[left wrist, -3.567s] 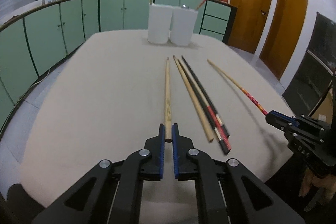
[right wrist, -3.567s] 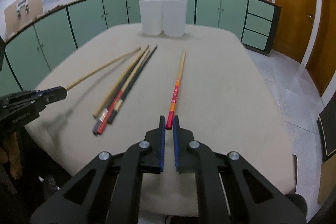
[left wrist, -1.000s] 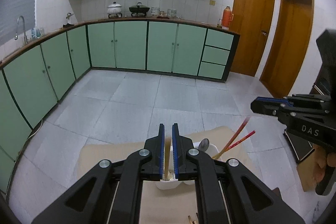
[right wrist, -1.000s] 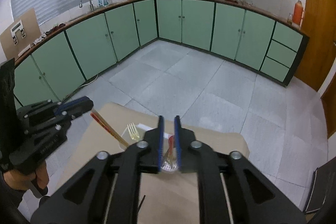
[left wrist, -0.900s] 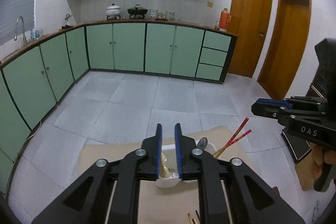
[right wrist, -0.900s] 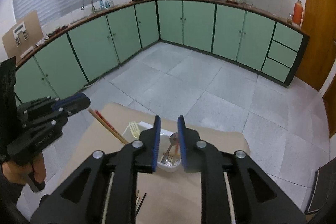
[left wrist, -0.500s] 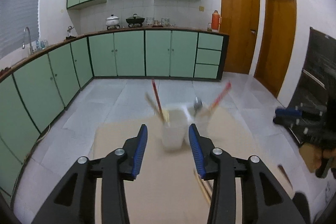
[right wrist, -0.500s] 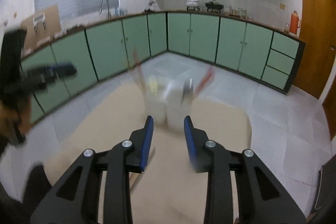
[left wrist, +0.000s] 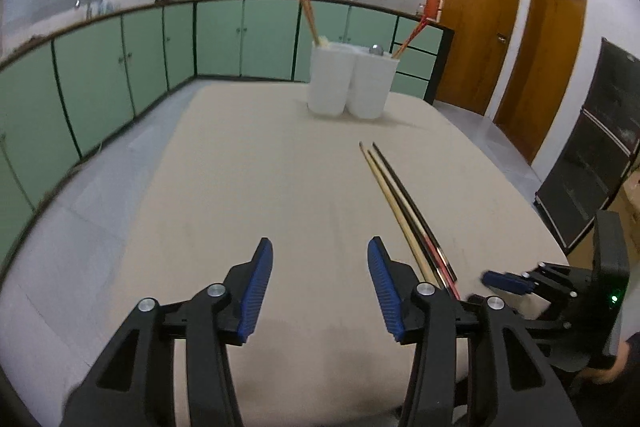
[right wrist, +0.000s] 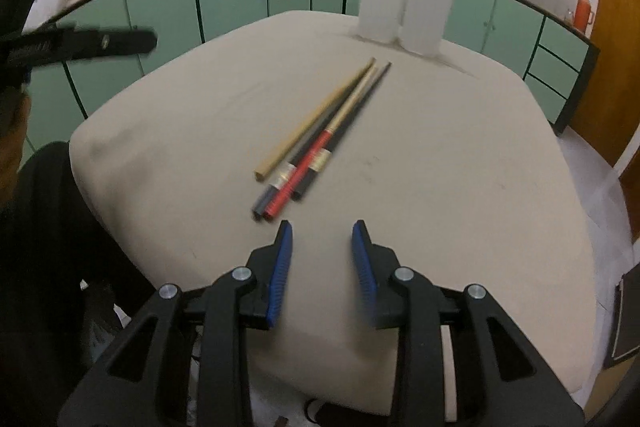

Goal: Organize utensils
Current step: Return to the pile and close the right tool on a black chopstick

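Several chopsticks (left wrist: 404, 211) (right wrist: 320, 139), tan, black and red, lie in a bundle on the beige table (left wrist: 248, 187) (right wrist: 440, 167). At the far end stand two white holders (left wrist: 348, 87) (right wrist: 404, 15) with chopsticks (left wrist: 310, 15) and a spoon (left wrist: 376, 47) sticking out. My left gripper (left wrist: 320, 247) hovers over bare table left of the bundle; its jaws are opening with nothing between them. My right gripper (right wrist: 323, 227) stands open and empty just short of the bundle's near ends. Each gripper shows in the other's view, the right gripper (left wrist: 508, 281) low at the right, the left gripper (right wrist: 80, 43) blurred at the upper left.
Green cabinets (left wrist: 100, 87) run along the left and back walls. Two wooden doors (left wrist: 476, 39) are at the right, and a dark appliance (left wrist: 600, 155) stands beside the table. A person's dark sleeve (right wrist: 48, 227) is at the near left table edge.
Both grippers were shut on a chopstick above the holders. They opened, left the chopsticks in the holders, and drew back and down to the near end of the table.
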Motion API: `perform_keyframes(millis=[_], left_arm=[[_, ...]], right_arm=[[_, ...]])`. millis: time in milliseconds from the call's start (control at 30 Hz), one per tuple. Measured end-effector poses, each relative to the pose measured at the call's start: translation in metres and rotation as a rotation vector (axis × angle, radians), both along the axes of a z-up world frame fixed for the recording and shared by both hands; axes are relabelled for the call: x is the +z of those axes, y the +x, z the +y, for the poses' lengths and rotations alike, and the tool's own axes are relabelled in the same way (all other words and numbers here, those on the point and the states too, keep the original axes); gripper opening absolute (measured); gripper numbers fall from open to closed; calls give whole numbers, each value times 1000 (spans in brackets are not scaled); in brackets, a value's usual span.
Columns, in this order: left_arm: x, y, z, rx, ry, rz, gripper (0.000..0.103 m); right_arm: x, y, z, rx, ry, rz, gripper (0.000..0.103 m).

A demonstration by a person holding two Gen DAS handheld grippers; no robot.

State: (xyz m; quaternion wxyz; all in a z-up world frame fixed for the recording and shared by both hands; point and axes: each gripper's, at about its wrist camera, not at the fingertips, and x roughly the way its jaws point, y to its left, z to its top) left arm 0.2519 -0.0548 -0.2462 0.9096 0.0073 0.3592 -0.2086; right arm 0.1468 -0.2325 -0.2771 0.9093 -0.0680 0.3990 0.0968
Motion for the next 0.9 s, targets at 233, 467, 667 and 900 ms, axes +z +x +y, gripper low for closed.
perform_keyframes(millis=[233, 467, 667, 900], left_arm=[[-12, -7, -7, -43, 12, 15, 49], [-32, -12, -30, -102, 40, 48, 49], [-49, -19, -66, -186, 77, 68, 49], [-59, -19, -96, -215, 127, 57, 49]], right_arm=[[-1, 21, 6, -3, 11, -18, 27], [-3, 20, -27, -83, 31, -26, 6], [-2, 12, -71, -168, 62, -21, 6], [-3, 1, -77, -140, 73, -19, 10]])
